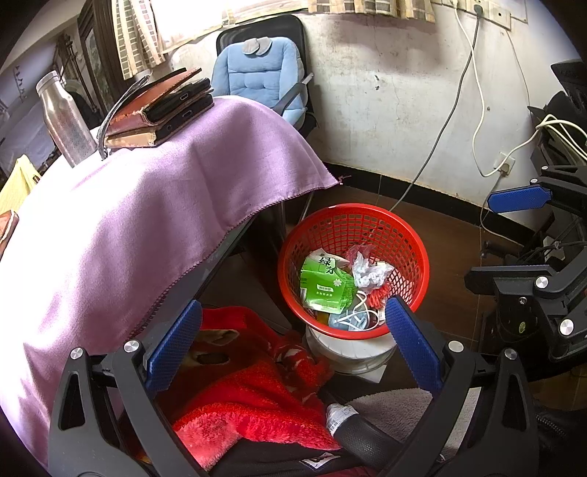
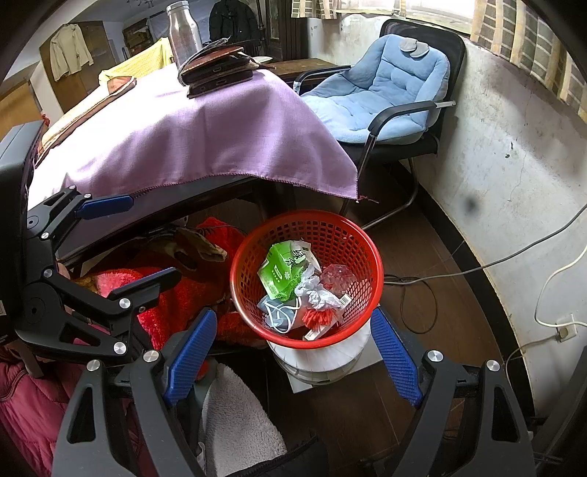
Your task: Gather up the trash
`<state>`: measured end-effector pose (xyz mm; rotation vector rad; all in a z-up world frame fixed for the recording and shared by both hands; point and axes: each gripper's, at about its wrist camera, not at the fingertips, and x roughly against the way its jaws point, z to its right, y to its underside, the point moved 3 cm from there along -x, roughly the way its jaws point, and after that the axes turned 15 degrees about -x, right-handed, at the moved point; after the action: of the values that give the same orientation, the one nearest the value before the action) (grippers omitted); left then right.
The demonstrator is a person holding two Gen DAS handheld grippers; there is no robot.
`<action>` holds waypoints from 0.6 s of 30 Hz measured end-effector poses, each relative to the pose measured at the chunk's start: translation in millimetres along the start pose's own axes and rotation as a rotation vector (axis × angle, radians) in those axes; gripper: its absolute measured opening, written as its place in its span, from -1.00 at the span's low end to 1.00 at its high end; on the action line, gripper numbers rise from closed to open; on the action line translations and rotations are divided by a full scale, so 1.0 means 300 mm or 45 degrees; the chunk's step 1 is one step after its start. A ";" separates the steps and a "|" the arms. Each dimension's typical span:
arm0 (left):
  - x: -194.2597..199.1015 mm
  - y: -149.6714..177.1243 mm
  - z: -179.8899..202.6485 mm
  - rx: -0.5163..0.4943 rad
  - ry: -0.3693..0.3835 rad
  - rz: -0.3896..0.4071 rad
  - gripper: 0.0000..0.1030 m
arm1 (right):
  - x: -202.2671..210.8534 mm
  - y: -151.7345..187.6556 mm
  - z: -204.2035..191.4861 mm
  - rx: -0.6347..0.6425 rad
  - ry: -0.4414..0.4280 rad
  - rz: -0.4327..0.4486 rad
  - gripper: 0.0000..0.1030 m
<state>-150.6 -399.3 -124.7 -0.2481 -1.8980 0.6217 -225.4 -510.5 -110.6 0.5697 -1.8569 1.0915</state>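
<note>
I hold both sets of fingers spread wide and empty, tipped down toward the red basket (image 1: pixel 411 238), which stands on the floor on a white round stand (image 1: pixel 352 354) just off the worktop's corner.

In the left wrist view my left gripper (image 1: pixel 293 337) frames the scene: its left finger lies over the red fleece (image 1: pixel 256 385) under the worktop, its right fingertip sits in front of the basket's near rim. The basket lies beyond the fingers and a little to the right, apart from them. My right gripper (image 1: pixel 513 235) shows at the right edge of that view, its blue pads well apart.

In the right wrist view my right gripper (image 2: pixel 293 352) has the basket almost centred just beyond the fingertips; nothing lies between the pads. My left gripper (image 2: pixel 128 238) shows at the left, also wide, over the red fleece.

The trash lies inside the basket: a green packet (image 2: pixel 280 269) on the far left side, crumpled white paper (image 2: pixel 317 291) in the middle, a clear wrapper (image 2: pixel 337 277) to the right, a blue mask (image 2: pixel 279 312) with white loops at the near left, and a red tassel (image 2: pixel 319 317) at the near side.

The worktop (image 2: pixel 205 132) carries a purple cloth that hangs over its corner above the basket. At its far end lie stacked wallets and phones (image 2: pixel 216 75) and a steel bottle (image 2: pixel 183 33). A chair (image 2: pixel 389 88) with a blue cushion stands by the far wall. Cables (image 2: pixel 477 268) trail over the floor to the right.
</note>
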 end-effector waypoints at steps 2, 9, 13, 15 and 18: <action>0.000 0.000 0.001 0.000 -0.002 -0.001 0.87 | 0.000 -0.001 -0.001 0.000 -0.001 0.000 0.64; 0.000 0.001 -0.002 0.000 -0.005 -0.002 0.87 | 0.000 0.001 0.000 0.001 0.000 0.000 0.64; 0.000 0.002 -0.003 -0.002 -0.003 -0.004 0.87 | 0.001 0.001 0.000 0.000 0.000 0.001 0.64; 0.000 0.003 -0.004 -0.001 -0.004 -0.003 0.87 | 0.001 0.000 0.000 0.001 -0.001 0.001 0.64; -0.002 0.003 -0.003 0.000 -0.001 -0.004 0.87 | 0.000 0.001 0.000 0.002 0.000 0.000 0.64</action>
<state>-149.7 -398.6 -125.3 -0.2445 -1.8991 0.6195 -225.5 -510.3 -110.7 0.5707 -1.8565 1.0926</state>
